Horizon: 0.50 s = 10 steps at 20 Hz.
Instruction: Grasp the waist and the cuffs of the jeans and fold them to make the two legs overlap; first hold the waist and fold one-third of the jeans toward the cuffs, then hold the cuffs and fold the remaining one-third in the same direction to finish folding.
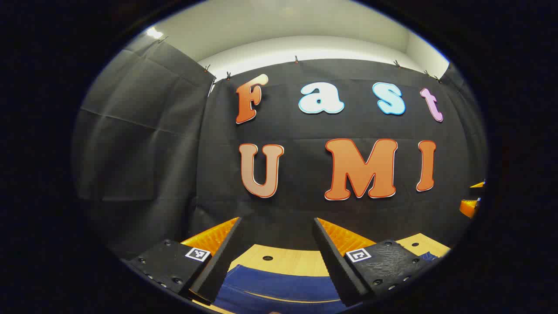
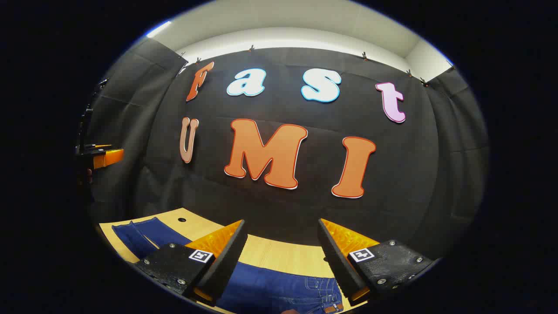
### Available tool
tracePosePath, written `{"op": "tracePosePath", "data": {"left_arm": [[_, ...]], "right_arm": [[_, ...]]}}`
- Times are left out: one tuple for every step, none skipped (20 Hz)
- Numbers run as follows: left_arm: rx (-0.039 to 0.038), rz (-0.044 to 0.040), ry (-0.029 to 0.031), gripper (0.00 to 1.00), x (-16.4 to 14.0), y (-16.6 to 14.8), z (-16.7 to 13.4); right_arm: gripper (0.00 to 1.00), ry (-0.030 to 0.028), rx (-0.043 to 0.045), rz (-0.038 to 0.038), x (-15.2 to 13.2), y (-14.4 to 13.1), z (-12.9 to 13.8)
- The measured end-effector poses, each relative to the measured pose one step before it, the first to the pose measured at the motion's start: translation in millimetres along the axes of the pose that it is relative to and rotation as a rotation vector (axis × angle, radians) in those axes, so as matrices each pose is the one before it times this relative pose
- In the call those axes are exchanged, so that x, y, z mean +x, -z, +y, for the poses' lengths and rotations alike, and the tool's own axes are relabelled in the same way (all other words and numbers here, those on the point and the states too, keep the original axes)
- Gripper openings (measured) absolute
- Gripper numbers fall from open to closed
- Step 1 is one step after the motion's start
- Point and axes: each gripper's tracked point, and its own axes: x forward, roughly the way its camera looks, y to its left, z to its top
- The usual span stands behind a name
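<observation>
At the bottom of the left gripper view, the left gripper (image 1: 277, 226) has its two fingers spread wide apart, released, with nothing between them. Just below and between them lie the jeans (image 1: 279, 285), flat blue cloth along the lower edge of the frame, resting on the wooden table (image 1: 287, 259) (a small round hole shows in its top). At the far right edge of this view a bit of the other gripper peeks in.

In the right gripper view, the right gripper (image 2: 281, 226) is likewise released, its fingers parted over the jeans (image 2: 270, 290), whose stitched pocket and waist part lies at bottom centre while a leg runs off to the lower left. Beyond the table (image 2: 279, 257) hangs the black cloth wall (image 2: 418, 165).
</observation>
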Motion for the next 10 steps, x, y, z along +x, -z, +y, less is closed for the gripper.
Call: {"op": "tracePosePath", "data": {"left_arm": [[0.01169, 0.00274, -0.00187, 0.95, 2.41, 6.05, 1.68], [0.01381, -0.00262, 0.00263, 0.95, 2.33, 3.25, 1.59], [0.00998, -0.01123, 0.0095, 0.95, 1.46, 1.45, -1.16], [0.00173, -0.01631, -0.0061, 0.95, 2.45, 1.67, 1.17], [-0.01646, -0.00811, -0.01022, 0.95, 1.32, 2.36, 3.44], [-0.00952, 0.00666, 0.01189, 0.95, -1.37, 2.37, -3.73], [0.00585, -0.00445, 0.00843, 0.95, 0.87, 3.94, -4.16], [0.01077, -0.01014, 0.00298, 0.97, 0.88, 1.45, 0.18], [0.00028, -0.01206, 0.01131, 0.96, 3.67, -1.22, -0.32], [-0.0107, 0.00446, 0.01862, 0.96, 4.0, 0.43, -2.38]], "right_arm": [[0.98, -0.00123, 0.00712, 0.01549, 2.48, 2.39, 2.88], [0.98, 0.00029, 0.0167, 0.01291, 2.01, 1.46, 4.62], [0.98, -0.00259, 0.01711, 0.0011, -0.75, 0.74, 5.55], [0.98, 0.01355, 0.00815, -0.00626, 0.06, -0.6, 4.98], [0.98, 0.02281, 0.00487, 0.0013, 0.12, 2.0, 2.72], [0.98, 0.01552, 0.00325, 0.00335, 0.47, 2.05, 6.08], [0.98, 0.00766, 0.00295, 0.00722, -0.73, 4.0, 9.55], [0.98, -0.00569, 0.00231, -0.00244, -0.18, 0.01, 10.69], [0.98, -0.00125, -0.00419, 0.00305, -0.06, 1.05, 8.6], [0.98, 0.00107, 0.00192, 0.01809, 1.57, 3.46, 5.52]]}}
